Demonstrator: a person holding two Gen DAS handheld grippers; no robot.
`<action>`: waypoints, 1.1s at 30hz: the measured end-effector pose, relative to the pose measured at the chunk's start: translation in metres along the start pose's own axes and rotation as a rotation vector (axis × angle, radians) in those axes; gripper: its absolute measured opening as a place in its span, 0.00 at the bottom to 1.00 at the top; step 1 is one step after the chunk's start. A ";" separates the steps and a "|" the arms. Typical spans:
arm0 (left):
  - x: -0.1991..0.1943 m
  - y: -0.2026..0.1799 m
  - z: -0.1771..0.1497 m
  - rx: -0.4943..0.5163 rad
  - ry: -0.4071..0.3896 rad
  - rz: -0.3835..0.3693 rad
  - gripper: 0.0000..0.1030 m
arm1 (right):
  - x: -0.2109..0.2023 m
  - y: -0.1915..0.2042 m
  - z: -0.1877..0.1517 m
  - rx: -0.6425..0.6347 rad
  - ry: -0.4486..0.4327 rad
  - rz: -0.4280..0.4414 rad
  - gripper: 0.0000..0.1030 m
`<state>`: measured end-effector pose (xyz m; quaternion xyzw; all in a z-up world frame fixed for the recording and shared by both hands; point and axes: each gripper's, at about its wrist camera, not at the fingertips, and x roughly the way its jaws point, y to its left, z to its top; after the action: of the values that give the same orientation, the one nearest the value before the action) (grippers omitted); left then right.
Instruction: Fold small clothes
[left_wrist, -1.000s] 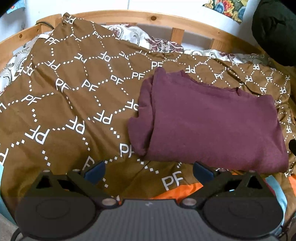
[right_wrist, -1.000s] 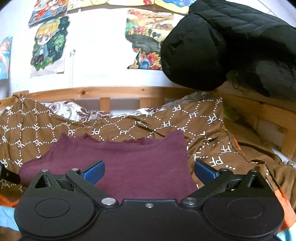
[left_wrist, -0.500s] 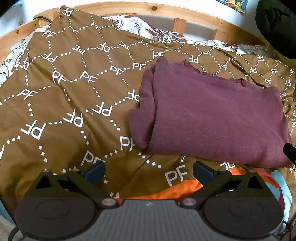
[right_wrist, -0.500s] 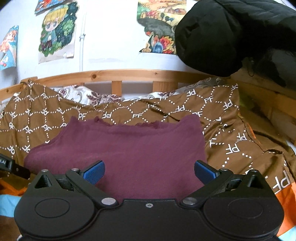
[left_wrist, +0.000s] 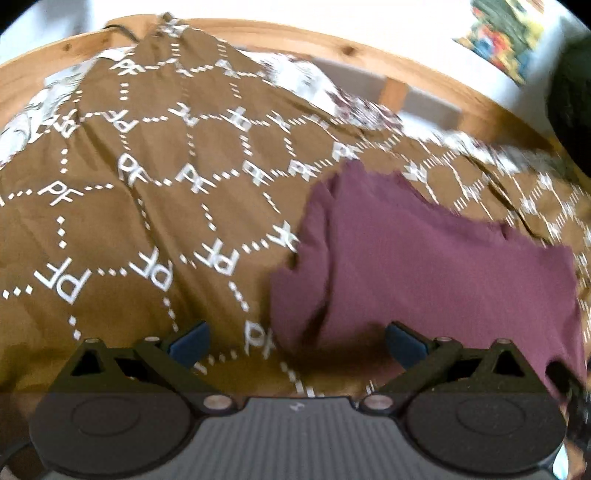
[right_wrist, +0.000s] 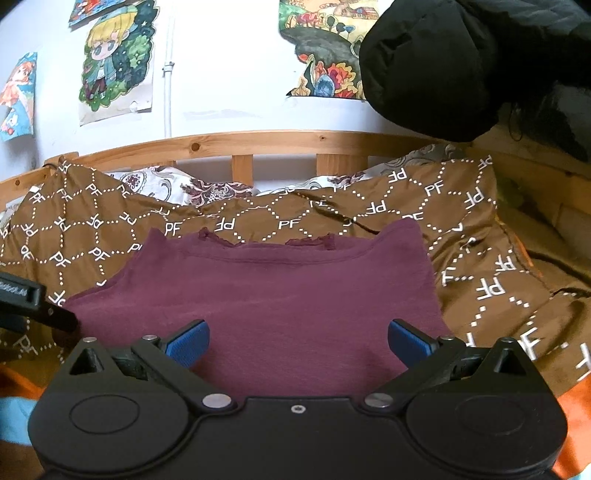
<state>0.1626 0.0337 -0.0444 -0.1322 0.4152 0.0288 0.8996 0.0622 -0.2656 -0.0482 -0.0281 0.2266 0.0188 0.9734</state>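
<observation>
A maroon shirt (right_wrist: 280, 295) lies partly folded on a brown bedspread, its neckline toward the headboard. In the left wrist view the maroon shirt (left_wrist: 436, 266) sits right of centre, with its left sleeve tucked in along the edge. My left gripper (left_wrist: 297, 343) is open, low over the shirt's near left corner, nothing between its blue pads. My right gripper (right_wrist: 298, 341) is open over the shirt's near edge, holding nothing. The left gripper's black body (right_wrist: 26, 299) shows at the left edge of the right wrist view.
The brown bedspread (left_wrist: 140, 206) with white PF print covers the bed. A wooden headboard (right_wrist: 280, 142) runs along the back, with patterned pillows (right_wrist: 173, 186) in front of it. A black padded jacket (right_wrist: 461, 62) hangs at the upper right. Posters hang on the wall.
Both grippers have moved forward and down toward the shirt's near edge. The left wrist view is now blurred from motion. Both stay open.
</observation>
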 end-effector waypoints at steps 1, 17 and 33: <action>0.005 0.003 0.004 -0.032 -0.006 0.002 0.99 | 0.003 0.002 0.000 0.000 0.002 0.002 0.99; 0.052 0.022 0.010 -0.214 0.082 -0.044 0.99 | 0.076 0.038 0.001 -0.163 0.125 -0.086 0.99; 0.061 0.004 0.011 -0.058 0.065 -0.012 0.99 | 0.079 0.037 -0.009 -0.152 0.142 -0.077 1.00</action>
<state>0.2100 0.0370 -0.0848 -0.1615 0.4425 0.0314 0.8815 0.1272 -0.2272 -0.0923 -0.1121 0.2918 -0.0036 0.9499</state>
